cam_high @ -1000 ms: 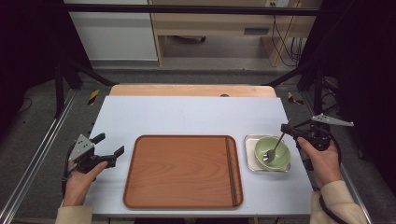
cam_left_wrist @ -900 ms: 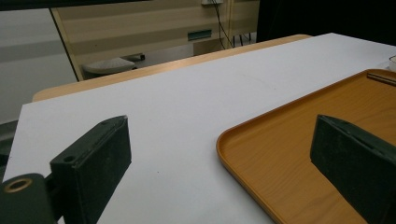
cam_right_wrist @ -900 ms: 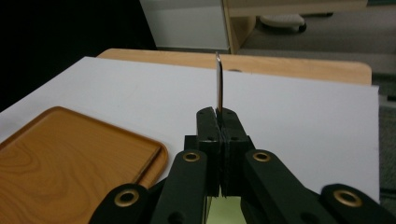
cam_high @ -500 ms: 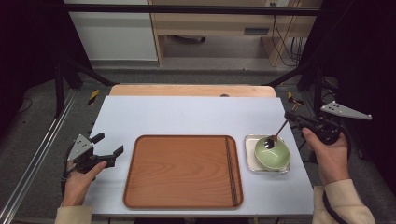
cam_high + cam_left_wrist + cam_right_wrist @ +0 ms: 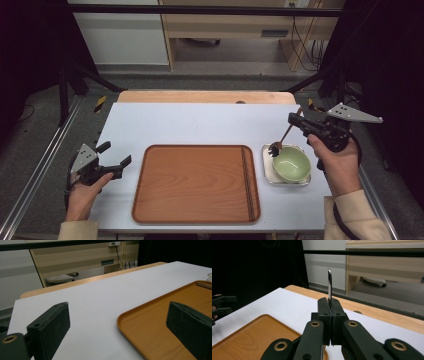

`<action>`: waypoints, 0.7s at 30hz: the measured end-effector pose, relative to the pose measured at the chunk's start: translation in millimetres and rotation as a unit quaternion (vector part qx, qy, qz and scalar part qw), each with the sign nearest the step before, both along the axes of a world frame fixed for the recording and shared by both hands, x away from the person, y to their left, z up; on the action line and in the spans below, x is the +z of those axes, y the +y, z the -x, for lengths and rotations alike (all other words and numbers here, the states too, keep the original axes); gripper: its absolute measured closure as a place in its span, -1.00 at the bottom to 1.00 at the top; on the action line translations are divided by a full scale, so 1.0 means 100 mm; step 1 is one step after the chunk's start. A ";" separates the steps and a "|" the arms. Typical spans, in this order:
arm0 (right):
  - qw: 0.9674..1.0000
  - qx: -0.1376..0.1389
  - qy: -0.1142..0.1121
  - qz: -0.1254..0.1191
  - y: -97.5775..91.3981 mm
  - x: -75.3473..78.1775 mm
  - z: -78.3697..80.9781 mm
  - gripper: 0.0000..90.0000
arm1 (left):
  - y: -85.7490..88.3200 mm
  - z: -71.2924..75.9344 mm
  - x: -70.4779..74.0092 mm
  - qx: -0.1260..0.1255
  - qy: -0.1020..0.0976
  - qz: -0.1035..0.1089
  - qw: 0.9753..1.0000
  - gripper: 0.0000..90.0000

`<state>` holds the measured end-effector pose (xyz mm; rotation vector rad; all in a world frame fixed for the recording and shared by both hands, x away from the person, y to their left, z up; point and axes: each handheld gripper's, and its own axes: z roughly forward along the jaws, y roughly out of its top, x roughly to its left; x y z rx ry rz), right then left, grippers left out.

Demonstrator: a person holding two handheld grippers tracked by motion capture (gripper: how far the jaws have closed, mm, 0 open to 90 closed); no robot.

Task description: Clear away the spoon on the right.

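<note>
**Spoon lifted clear of the bowl**

Since a second ago the spoon (image 5: 281, 140) has come up out of the green bowl (image 5: 291, 164): its dark head, which lay inside the bowl, now hangs above the bowl's left rim, and the right gripper (image 5: 295, 120) has risen with it. That gripper's jaws are clamped tight on the top of the handle, with the slim shaft slanting down and to the left from them. In the right gripper view the handle (image 5: 329, 285) stands edge-on and bright between the pressed jaws.

By its look the spoon is light, thin and stiff, so weight should be no trouble. The handle seems smooth and narrow, though, and held this far from the head it could pivot or slip in the pads if swung fast. A grip across the flat of the handle, as here, looks the safest hold.

The bowl sits in a small pale square dish (image 5: 269, 172), just right of the wooden tray (image 5: 195, 182), which lies on the white table (image 5: 200, 122).

Over at the table's left edge, the left gripper (image 5: 120, 167) rests with its jaws spread wide, nothing between them, pointing toward the tray's near corner.
</note>
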<state>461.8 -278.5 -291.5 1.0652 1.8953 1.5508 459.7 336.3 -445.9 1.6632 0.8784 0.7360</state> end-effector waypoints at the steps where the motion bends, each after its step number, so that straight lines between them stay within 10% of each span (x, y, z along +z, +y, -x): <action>1: 1.000 0.002 0.000 0.001 0.03 0.00 0.00 0.99 | 0.00 0.00 0.00 -0.001 0.000 0.000 1.000 -0.89; 21: 0.995 0.088 0.040 0.026 0.79 -0.27 -0.05 0.99 | 0.02 0.01 0.03 -0.003 -0.011 0.002 1.000 -0.90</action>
